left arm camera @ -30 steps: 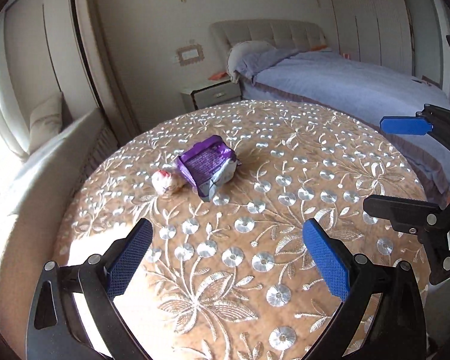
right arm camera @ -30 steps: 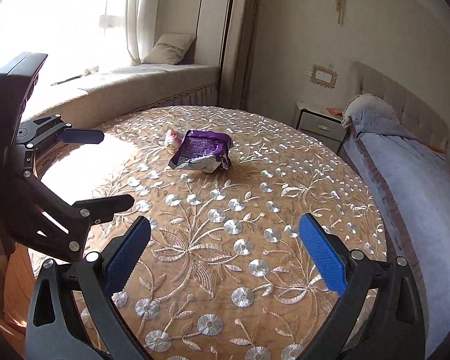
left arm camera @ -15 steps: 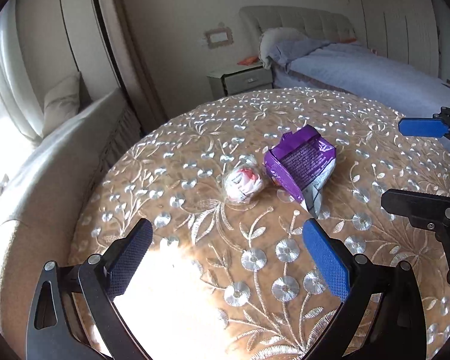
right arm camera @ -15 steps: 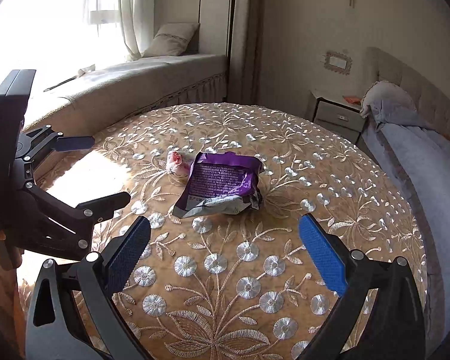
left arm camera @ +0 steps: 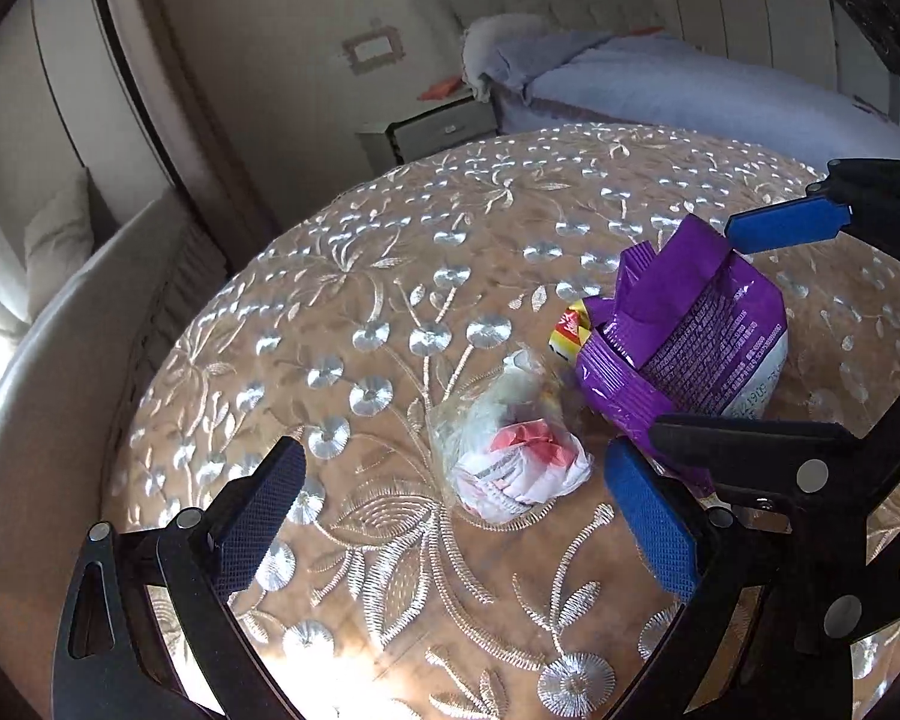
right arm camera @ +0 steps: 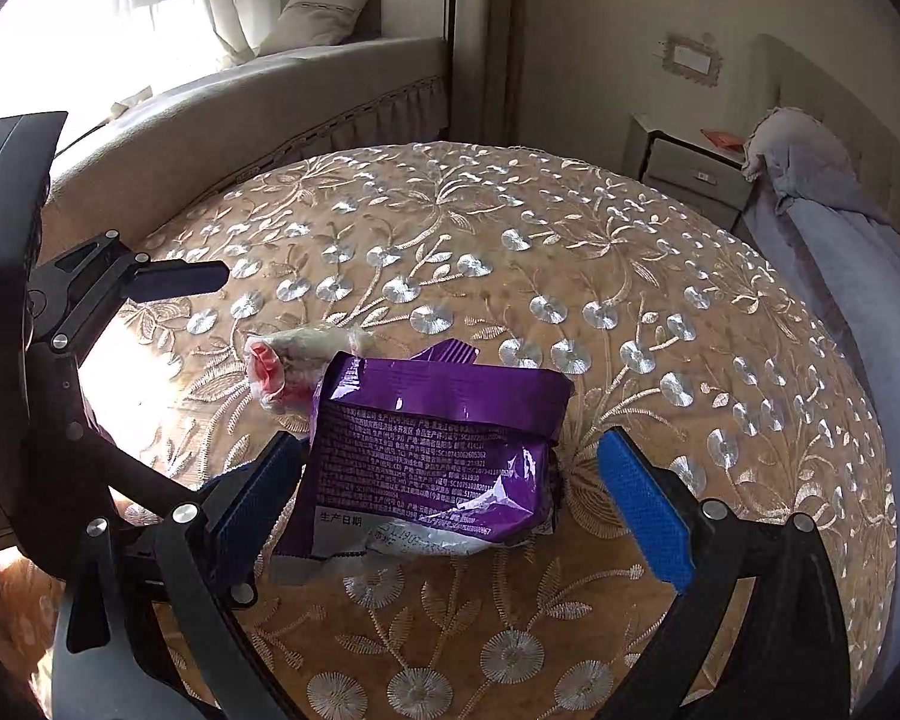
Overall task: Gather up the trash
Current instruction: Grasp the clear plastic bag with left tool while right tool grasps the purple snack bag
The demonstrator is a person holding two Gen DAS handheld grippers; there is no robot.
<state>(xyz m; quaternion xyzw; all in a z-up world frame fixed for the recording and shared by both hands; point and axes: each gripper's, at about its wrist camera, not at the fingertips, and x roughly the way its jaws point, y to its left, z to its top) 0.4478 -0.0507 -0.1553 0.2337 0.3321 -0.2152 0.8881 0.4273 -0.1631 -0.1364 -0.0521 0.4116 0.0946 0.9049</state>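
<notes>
Two scraps lie touching mid-bench point(left arm camera: 390, 276): a purple wrapper point(right arm camera: 432, 456) and a crumpled clear bag point(left arm camera: 510, 456). Both look feather-light, crinkly and slippery. The right gripper point(right arm camera: 450, 498) straddles the wrapper, fingers spread; the left gripper point(left arm camera: 450, 510) gapes before the bag. Best pinch across a bunched fold, not the flat foil.

A crumpled purple snack wrapper point(right arm camera: 432, 456) is seen lying flat, printed back upward. A small clear wrapper with red-white print point(left arm camera: 510, 456) lies just beside it, balled up.
</notes>
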